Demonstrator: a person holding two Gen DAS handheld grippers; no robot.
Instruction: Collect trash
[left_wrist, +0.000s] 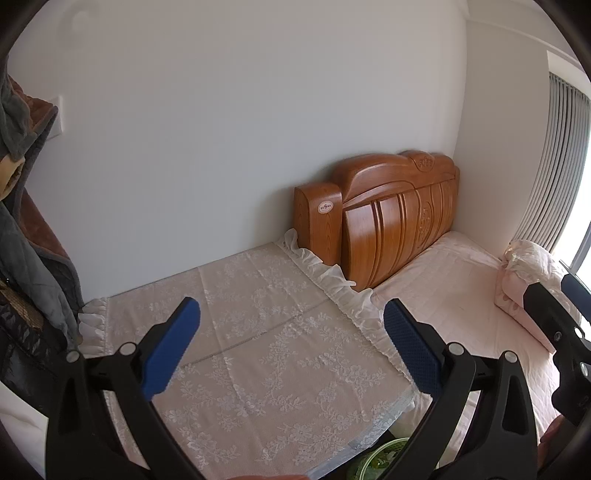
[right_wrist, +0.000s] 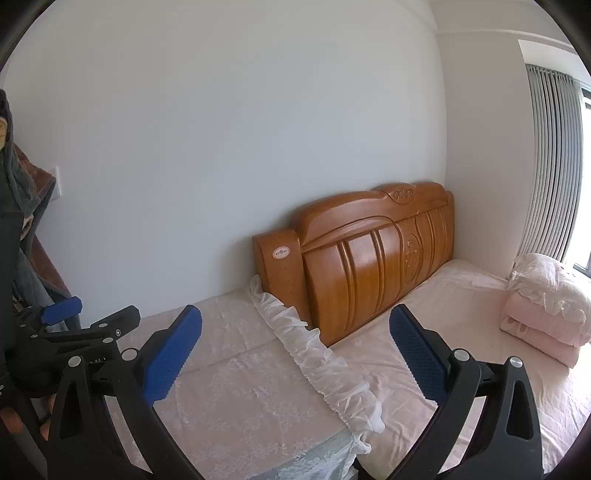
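No piece of trash shows clearly in either view. My left gripper (left_wrist: 291, 310) is open with nothing between its blue pads, held above a surface covered by a white lace cloth (left_wrist: 280, 354). My right gripper (right_wrist: 295, 314) is also open and empty, hanging over the frilled edge of that cloth (right_wrist: 314, 354) and the pink bed. Each gripper appears in the other's view: the right gripper (left_wrist: 554, 291) at the far right, the left gripper (right_wrist: 92, 317) at the far left. Below the cloth's front edge a green round container (left_wrist: 384, 458) is partly hidden.
A carved wooden headboard (left_wrist: 399, 218) stands against the white wall. The bed's pink sheet (right_wrist: 461, 314) carries a folded pink quilt (right_wrist: 546, 306) near the grey curtain (right_wrist: 554, 162). Dark clothes (left_wrist: 26, 221) hang at the left.
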